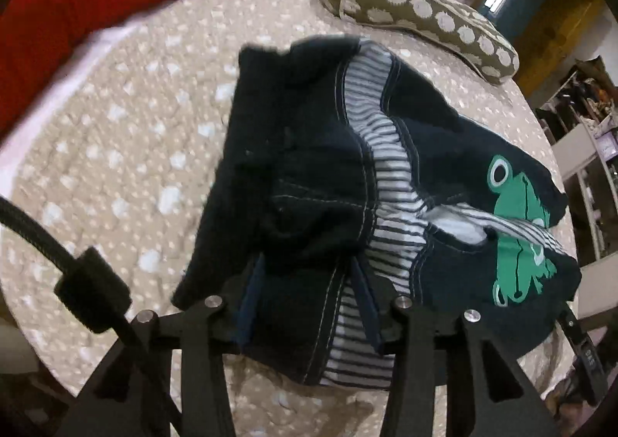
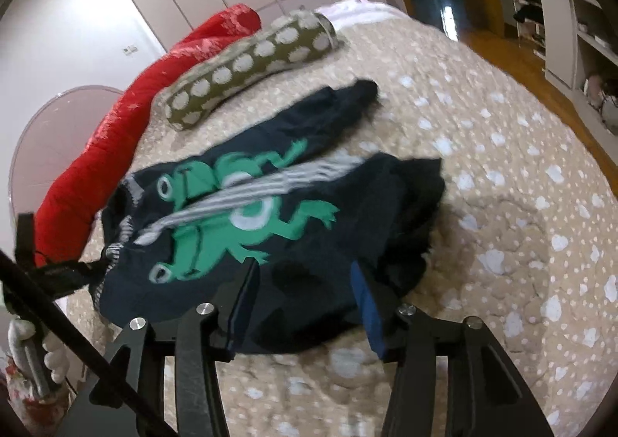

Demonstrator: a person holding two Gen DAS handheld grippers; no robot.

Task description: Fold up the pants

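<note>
Small dark navy pants (image 1: pixel 309 174) with a striped waistband and a green frog print (image 1: pixel 517 205) lie bunched on the beige spotted bedspread (image 1: pixel 116 151). In the left wrist view my left gripper (image 1: pixel 307 275) has its jaws apart around the pants' near edge, fabric draped between the fingers. In the right wrist view the pants (image 2: pixel 270 228) show the frog print (image 2: pixel 239 213) on top. My right gripper (image 2: pixel 305 282) also stands with jaws apart, the pants' near edge lying between its blue-padded fingers. The left gripper's tip shows at the pants' left side (image 2: pixel 65 271).
An olive pillow with white dots (image 1: pixel 421 12) (image 2: pixel 247 62) lies beyond the pants. A red duvet (image 1: pixel 96 4) (image 2: pixel 127 120) runs along the bed's far side. Shelves (image 2: pixel 560 12) and wooden floor lie past the bed's edge. A black cable (image 1: pixel 69 263) crosses the left wrist view.
</note>
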